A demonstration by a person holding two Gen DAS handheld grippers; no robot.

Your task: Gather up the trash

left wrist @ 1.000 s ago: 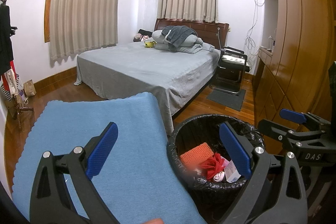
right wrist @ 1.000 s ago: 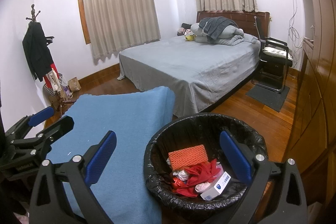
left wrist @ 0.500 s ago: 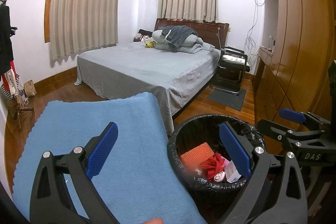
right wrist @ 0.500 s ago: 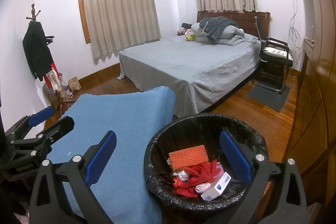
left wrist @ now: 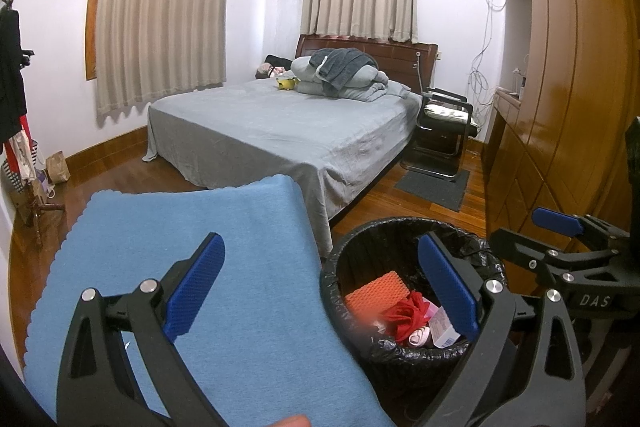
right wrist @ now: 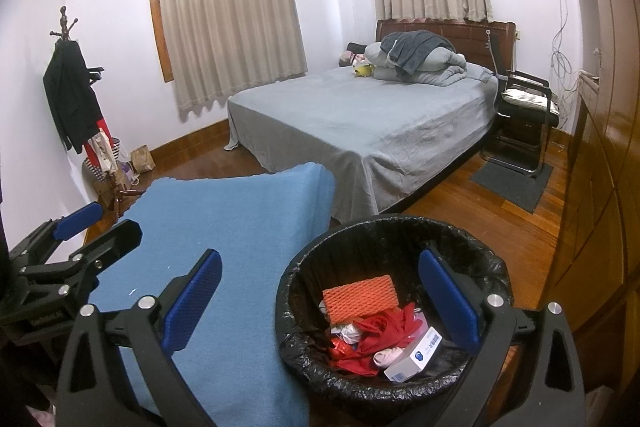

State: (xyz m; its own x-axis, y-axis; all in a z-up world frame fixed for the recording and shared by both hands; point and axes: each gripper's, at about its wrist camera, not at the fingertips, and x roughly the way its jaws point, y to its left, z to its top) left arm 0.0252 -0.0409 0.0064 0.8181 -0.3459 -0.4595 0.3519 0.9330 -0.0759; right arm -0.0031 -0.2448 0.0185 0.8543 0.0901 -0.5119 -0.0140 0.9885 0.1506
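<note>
At nine o'clock in the right wrist view the left gripper (right wrist: pixel 76 227) hangs over the edge of the blue cloth (right wrist: pixel 224 227), jaws spread wide with nothing between them; it sits there, I judge, because the cloth-covered surface shows no litter to pick up, apart from a pale speck or two too small to name. Toward the centre, the cloth runs up to about twelve o'clock, its far edge just short of the grey bed (right wrist: pixel 360 123). At five o'clock, just beside the cloth's right edge, stands the black-lined trash bin (right wrist: pixel 400 227), placed close so that drops are short. Inside lie an orange foam net (right wrist: pixel 360 297), red crumpled wrapping (right wrist: pixel 384 327) and a small white box (right wrist: pixel 416 355). The right gripper (right wrist: pixel 320 301) hovers over the bin's near rim, wide open and empty, as if its load were already dropped.
</note>
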